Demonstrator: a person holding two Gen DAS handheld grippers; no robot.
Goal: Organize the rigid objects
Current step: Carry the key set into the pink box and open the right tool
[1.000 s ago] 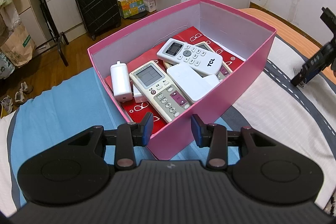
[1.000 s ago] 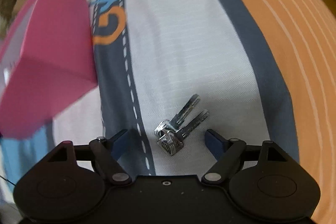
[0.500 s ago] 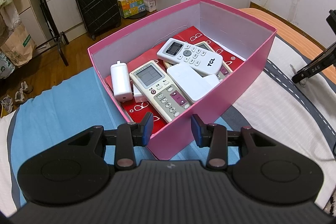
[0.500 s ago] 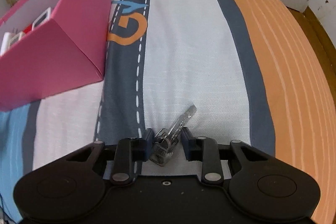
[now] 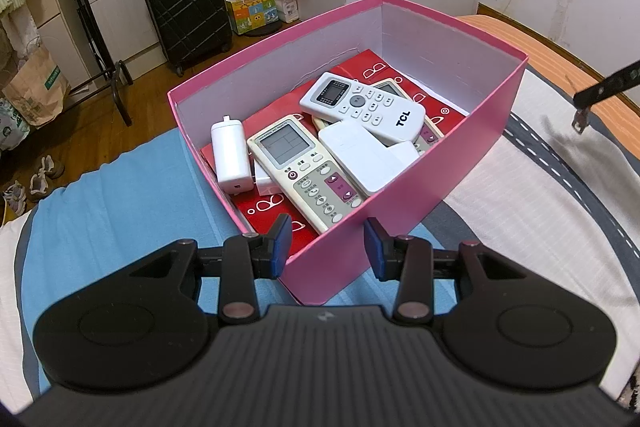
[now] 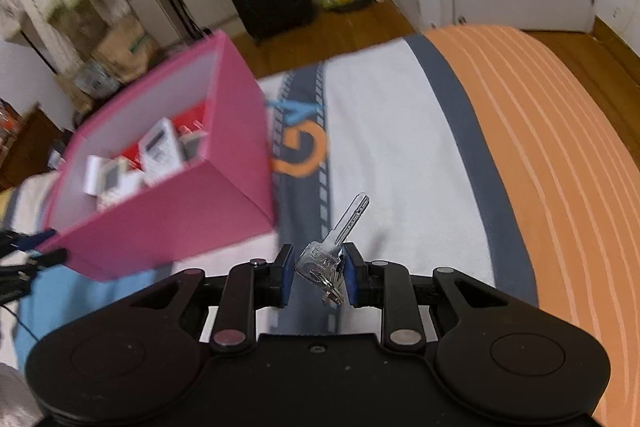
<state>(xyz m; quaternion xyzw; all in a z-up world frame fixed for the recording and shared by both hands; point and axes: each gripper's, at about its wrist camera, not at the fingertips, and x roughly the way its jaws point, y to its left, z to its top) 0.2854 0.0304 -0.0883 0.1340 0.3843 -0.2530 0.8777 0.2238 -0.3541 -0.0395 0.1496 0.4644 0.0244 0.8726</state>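
The right tool [image 6: 317, 271] has its blue pads clamped on a bunch of silver metal keys [image 6: 328, 259], having closed on them moments ago; one long key blade points toward 1 o'clock above the striped white, grey and orange bedcover [image 6: 400, 131]. The open pink cardboard box [image 5: 420, 203] sits on the bed at about 10 o'clock from the keys. It contains a white TCL remote control [image 5: 362, 107], a cream remote with a grey screen [image 5: 304, 167] and a small white charger block [image 5: 230, 157]. The left tool [image 5: 326, 247] holds nothing, its pads narrowly parted either side of the box's near corner without touching it.
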